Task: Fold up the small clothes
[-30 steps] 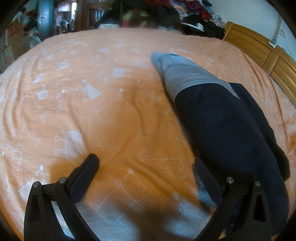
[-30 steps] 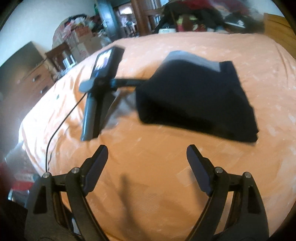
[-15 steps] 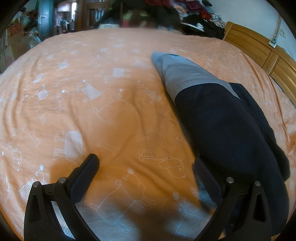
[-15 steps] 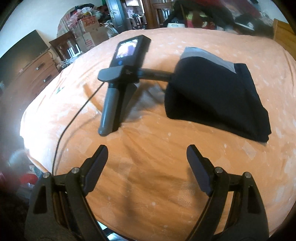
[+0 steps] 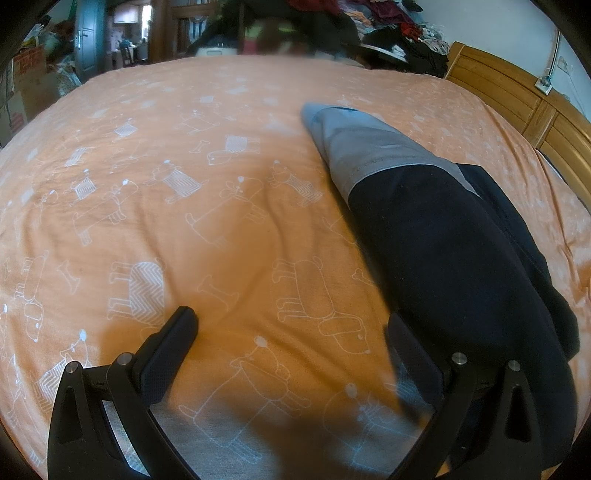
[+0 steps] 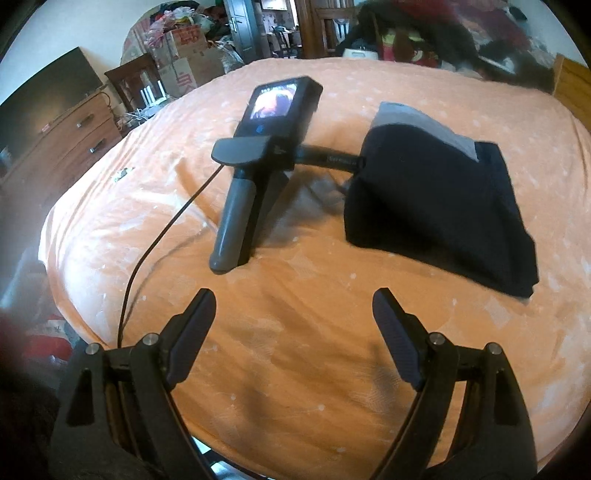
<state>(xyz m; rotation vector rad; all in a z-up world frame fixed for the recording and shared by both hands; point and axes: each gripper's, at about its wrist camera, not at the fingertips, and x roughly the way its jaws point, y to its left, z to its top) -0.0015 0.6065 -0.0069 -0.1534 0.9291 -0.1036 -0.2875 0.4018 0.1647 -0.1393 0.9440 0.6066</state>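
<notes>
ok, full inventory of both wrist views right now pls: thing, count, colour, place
folded garment: 1, dark navy with a grey band, on the bed, right of centre in both views
bedsheet: 1, orange with white animal print, covers the bed
headboard: 1, light wood, far right edge
clothes pile: 1 heap, mixed dark and red, beyond the bed
dresser: 1, brown wood, left of the bed
cardboard boxes: several, brown, far left corner
cable: 1, black, runs from the left gripper off the bed's near edge
left gripper: 1, black, open, lying on the sheet, one finger against the garment
right gripper: 1, black, open, above the sheet, holding nothing
</notes>
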